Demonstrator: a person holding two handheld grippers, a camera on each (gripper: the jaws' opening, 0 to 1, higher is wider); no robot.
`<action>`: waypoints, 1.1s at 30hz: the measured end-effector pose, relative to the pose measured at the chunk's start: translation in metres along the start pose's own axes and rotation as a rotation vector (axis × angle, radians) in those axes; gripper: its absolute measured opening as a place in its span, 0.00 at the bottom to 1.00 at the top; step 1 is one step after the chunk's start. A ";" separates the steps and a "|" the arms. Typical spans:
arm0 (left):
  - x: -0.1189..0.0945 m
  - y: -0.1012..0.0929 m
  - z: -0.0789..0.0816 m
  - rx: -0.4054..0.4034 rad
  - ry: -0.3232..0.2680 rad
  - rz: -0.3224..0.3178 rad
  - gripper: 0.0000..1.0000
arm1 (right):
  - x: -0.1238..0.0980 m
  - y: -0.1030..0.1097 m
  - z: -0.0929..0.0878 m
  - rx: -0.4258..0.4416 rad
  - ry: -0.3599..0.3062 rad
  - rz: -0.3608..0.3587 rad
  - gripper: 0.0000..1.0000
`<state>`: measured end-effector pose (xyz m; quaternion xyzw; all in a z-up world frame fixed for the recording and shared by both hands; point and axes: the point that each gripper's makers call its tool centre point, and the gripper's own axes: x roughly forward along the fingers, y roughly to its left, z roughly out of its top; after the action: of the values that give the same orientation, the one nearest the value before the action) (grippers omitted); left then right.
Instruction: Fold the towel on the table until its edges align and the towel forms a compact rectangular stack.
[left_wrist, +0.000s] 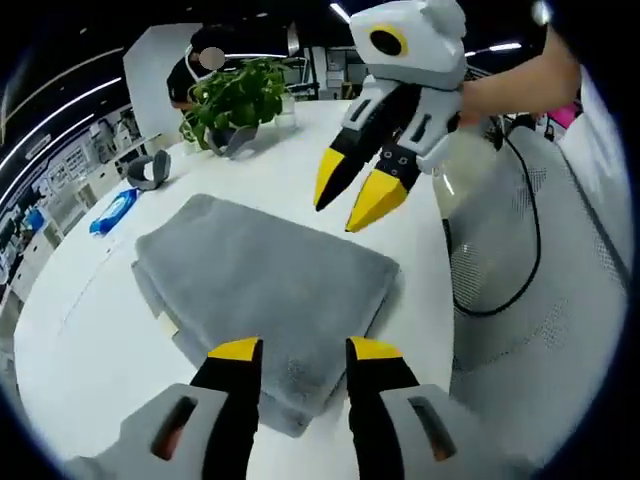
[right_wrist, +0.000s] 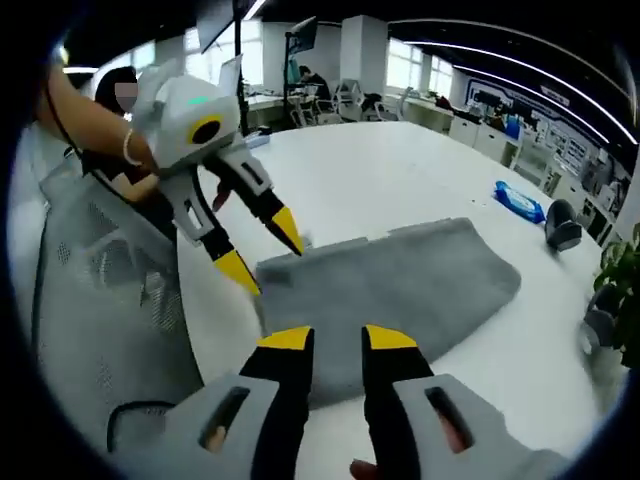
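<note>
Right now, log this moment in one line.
towel: folded, on table | left gripper: open, above towel | right gripper: open, above towel

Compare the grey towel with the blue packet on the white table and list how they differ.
The folded grey terry towel is far larger than the blue plastic packet. The towel looks soft and matte; the packet looks glossy. The towel lies near both grippers, just beyond the left gripper; the packet sits farther off, near the table's edge. Both lie flat on the white table, untouched.
</note>
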<state>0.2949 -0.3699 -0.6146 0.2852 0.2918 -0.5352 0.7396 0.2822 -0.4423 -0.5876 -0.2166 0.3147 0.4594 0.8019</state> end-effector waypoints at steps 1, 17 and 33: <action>0.002 -0.002 -0.002 0.008 0.005 -0.004 0.39 | 0.002 0.006 -0.004 -0.007 0.011 0.018 0.21; 0.021 -0.005 -0.035 0.098 0.124 -0.026 0.33 | 0.031 0.027 -0.055 -0.100 0.195 0.090 0.24; 0.024 -0.004 -0.030 0.099 0.123 -0.001 0.24 | 0.041 0.015 -0.063 -0.249 0.253 -0.010 0.09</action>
<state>0.2935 -0.3635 -0.6526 0.3535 0.3100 -0.5307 0.7052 0.2656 -0.4505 -0.6620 -0.3718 0.3526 0.4600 0.7251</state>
